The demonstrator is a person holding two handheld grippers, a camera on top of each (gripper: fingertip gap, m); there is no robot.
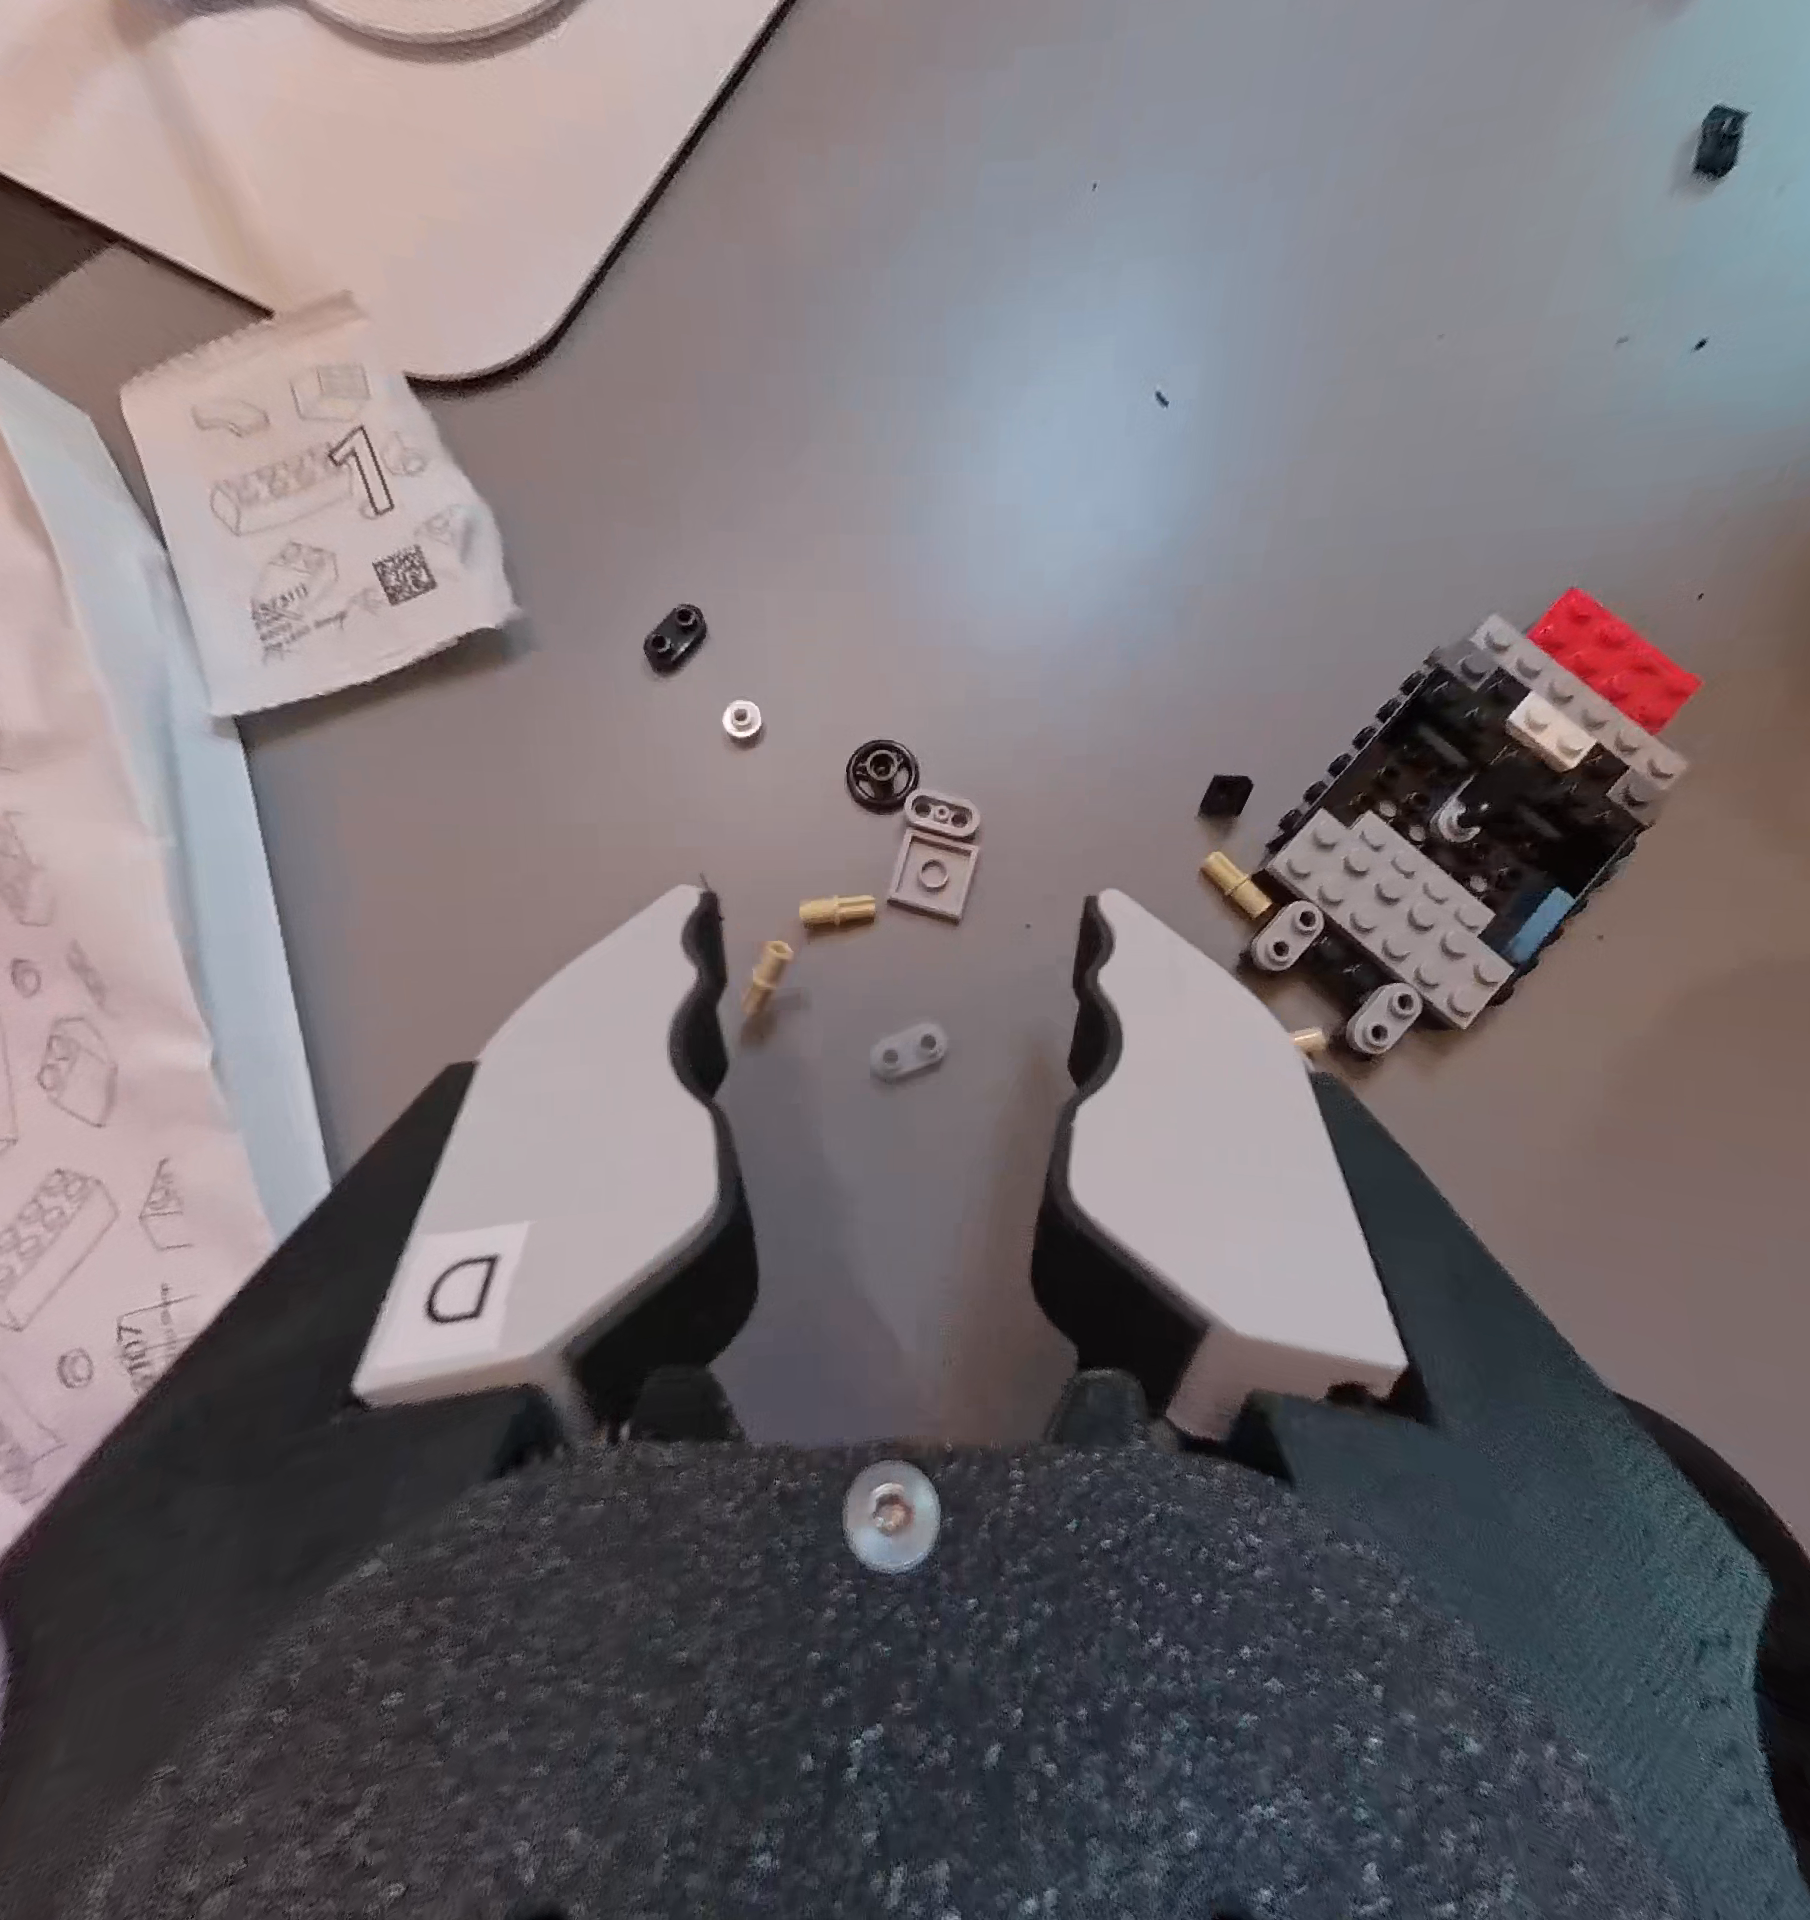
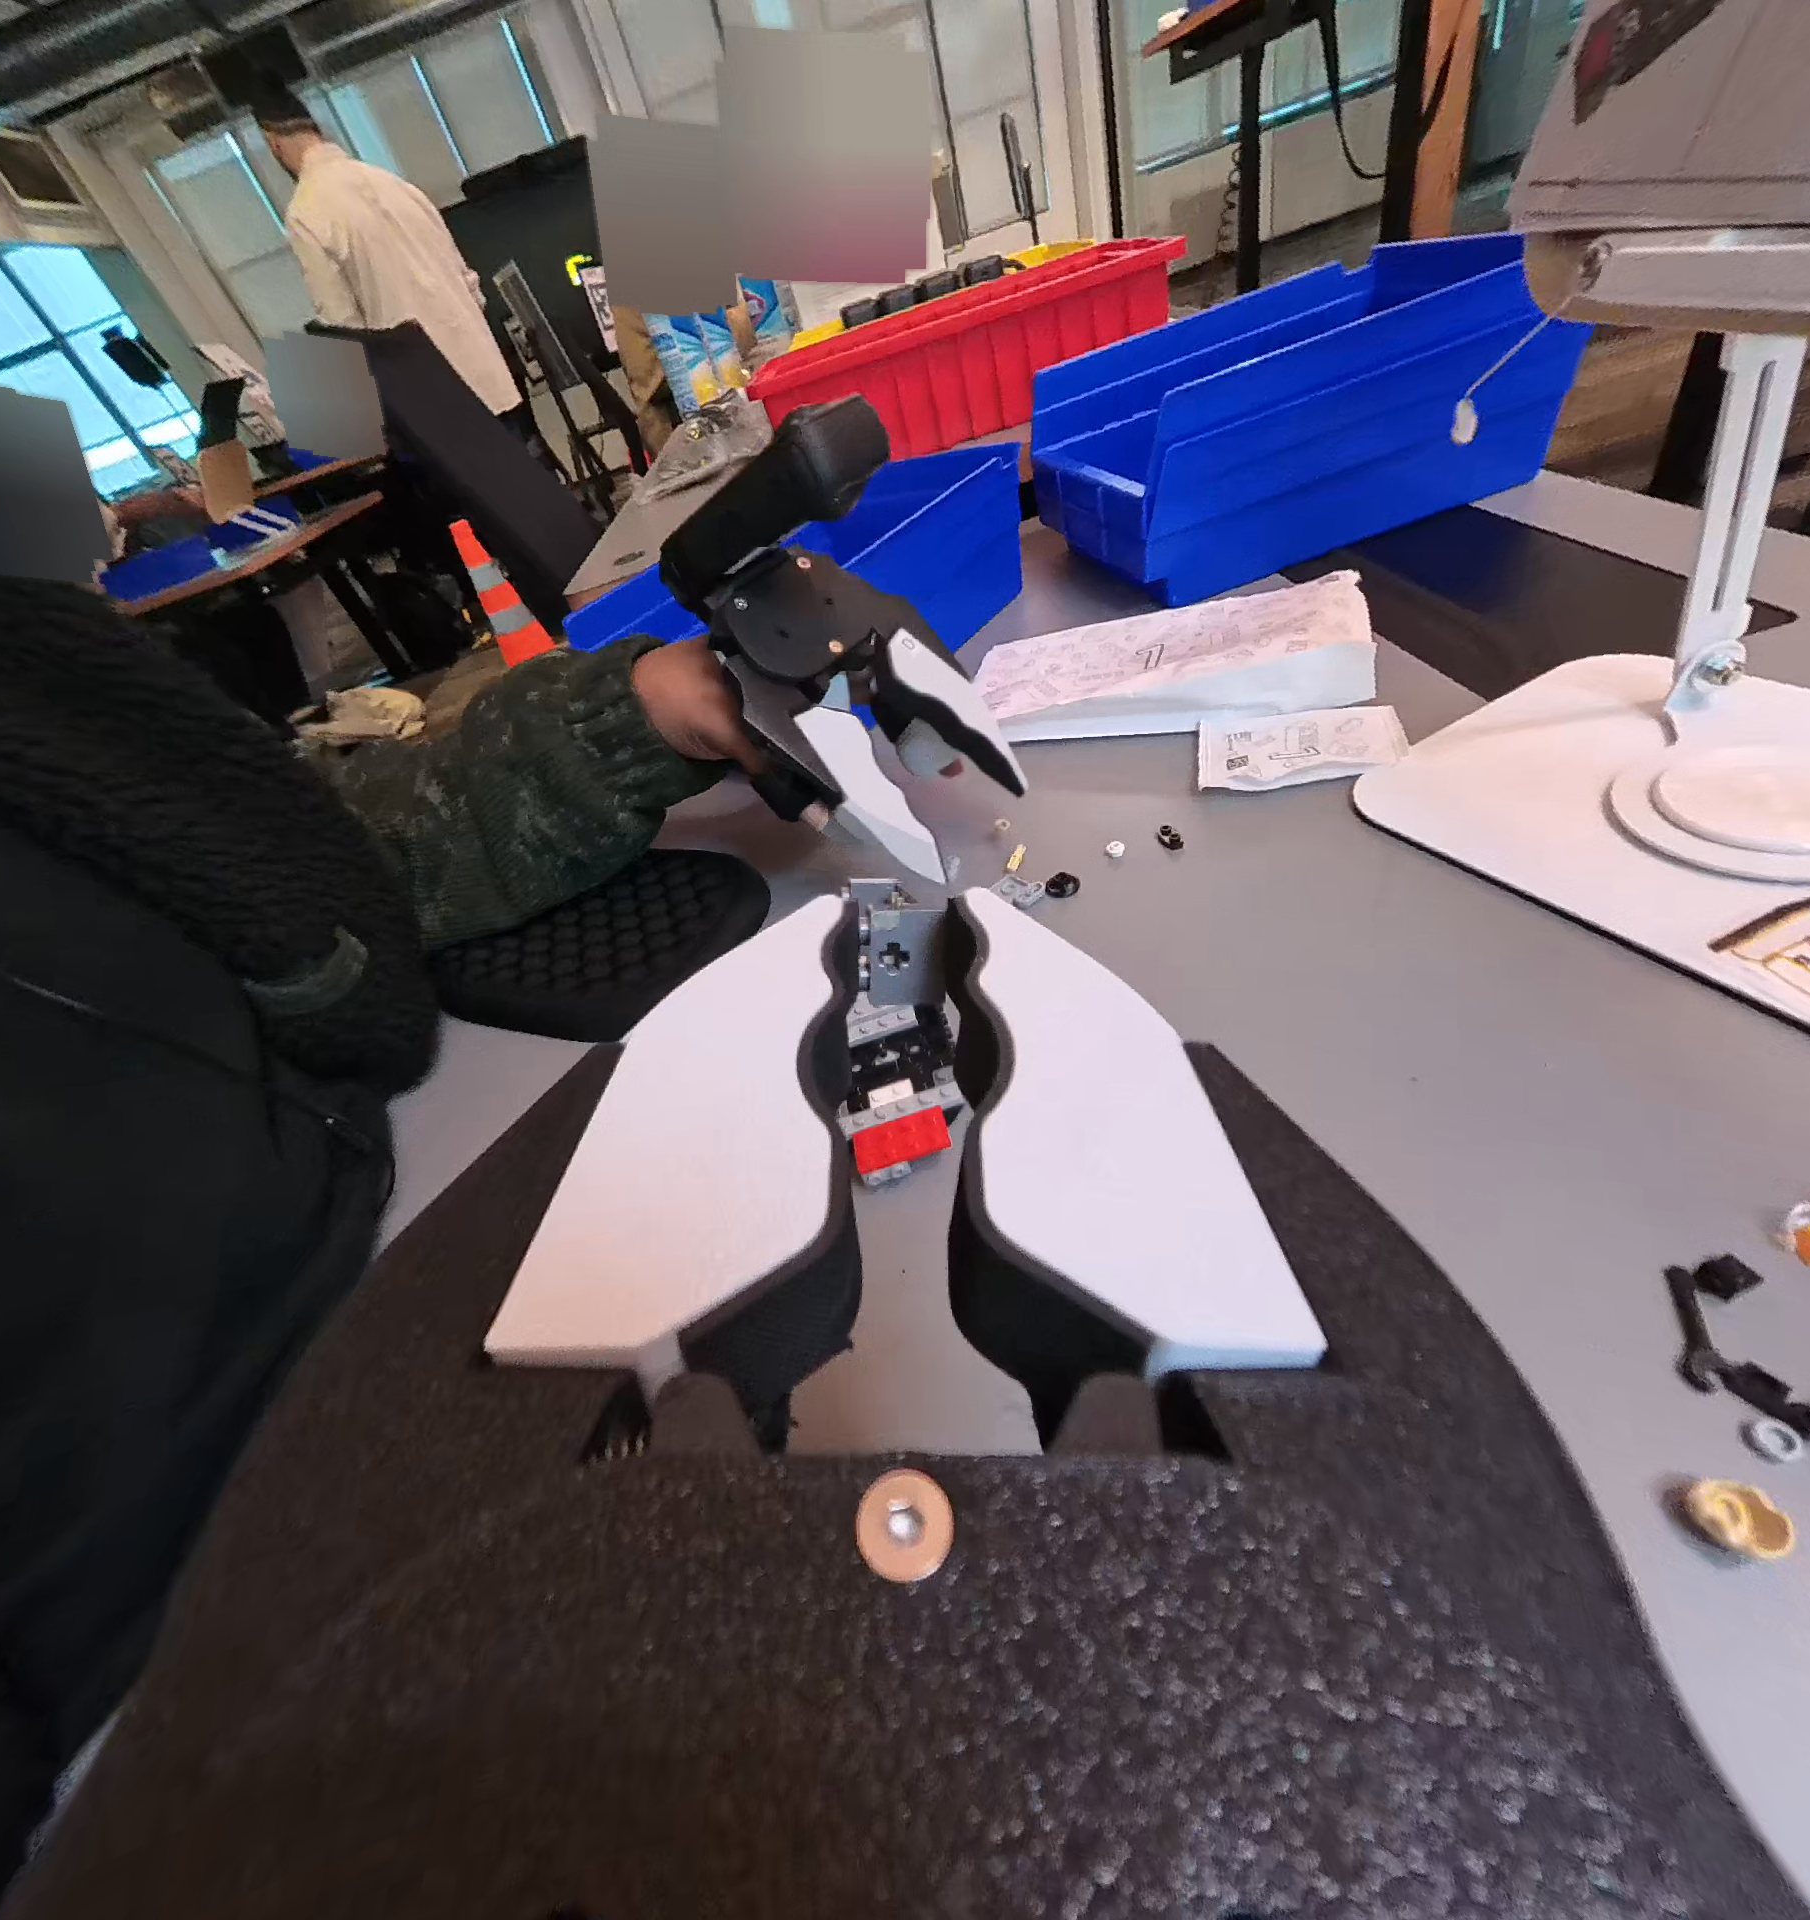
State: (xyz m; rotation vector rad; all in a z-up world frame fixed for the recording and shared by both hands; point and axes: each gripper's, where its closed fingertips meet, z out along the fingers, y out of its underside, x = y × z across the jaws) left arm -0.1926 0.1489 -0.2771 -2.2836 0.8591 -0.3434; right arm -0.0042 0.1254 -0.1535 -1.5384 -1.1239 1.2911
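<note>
The left tongs (image 1: 901, 914) stand wide apart and bare over loose pieces: two tan pins (image 1: 836, 912), a grey two-hole plate (image 1: 909, 1049). The right tongs (image 2: 896, 935) grip a grey block (image 2: 896, 951) above the half-built model (image 1: 1472, 831) (right of frame, several pieces unattached). The desk (image 1: 1088, 416) lies open at centre; paper bags (image 1: 309, 509) crowd the left.

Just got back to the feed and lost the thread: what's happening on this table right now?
A person holds a tool in each hand over a grey table. The left tool is open and empty, hovering above loose small pieces: two tan pins, a grey square plate and a black wheel. The right tool is closed around a grey brick; the black, grey and red brick model lies on the table beneath it.
</note>
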